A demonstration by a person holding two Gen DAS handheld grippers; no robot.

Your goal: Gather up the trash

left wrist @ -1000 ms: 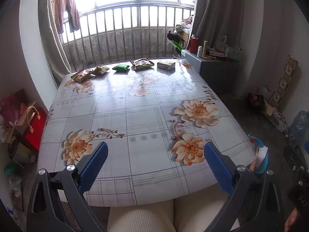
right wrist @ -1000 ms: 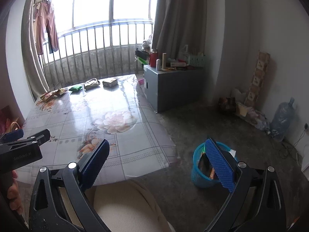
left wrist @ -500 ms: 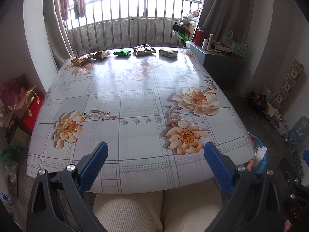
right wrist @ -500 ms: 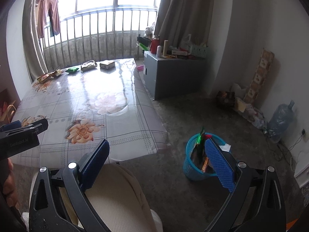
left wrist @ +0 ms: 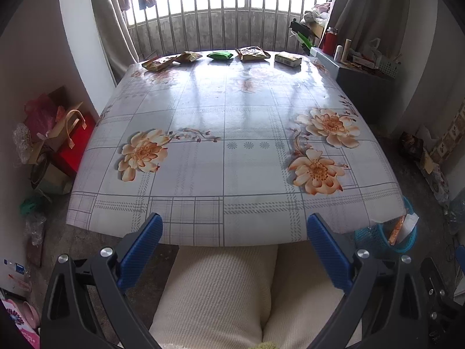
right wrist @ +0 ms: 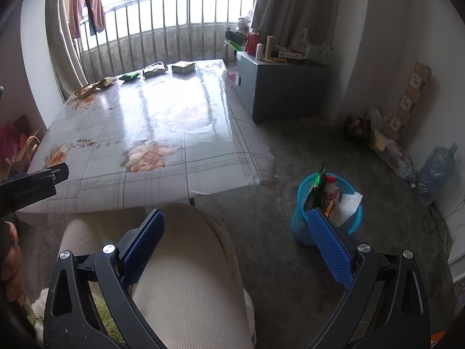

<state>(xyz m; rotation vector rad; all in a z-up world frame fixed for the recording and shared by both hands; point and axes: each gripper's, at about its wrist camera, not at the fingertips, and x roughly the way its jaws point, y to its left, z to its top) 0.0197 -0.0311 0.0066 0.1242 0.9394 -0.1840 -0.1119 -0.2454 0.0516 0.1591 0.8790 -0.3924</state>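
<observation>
Several snack wrappers lie in a row along the far edge of the floral table [left wrist: 232, 174]: a brown packet [left wrist: 158, 63], a green packet [left wrist: 220, 55], a large brown bag [left wrist: 251, 53] and a small box [left wrist: 287, 59]. The row shows in the right wrist view too, with the green packet [right wrist: 130, 76]. A blue trash basket [right wrist: 327, 212] holding wrappers and paper stands on the floor right of the table; it also shows in the left wrist view [left wrist: 386, 240]. My left gripper [left wrist: 234, 250] is open and empty over my lap. My right gripper [right wrist: 237, 245] is open and empty, near the basket.
A grey cabinet [right wrist: 282, 87] with bottles stands right of the table. Bags and boxes [left wrist: 58, 145] crowd the floor at the left. A water jug [right wrist: 436, 168] and clutter line the right wall. My knees in cream trousers [left wrist: 232, 290] sit at the table's near edge.
Both grippers have pulled back and tilted down, so the table looks farther away and the whole near edge shows. The basket has come fully into the right view. Jaws stayed open.
</observation>
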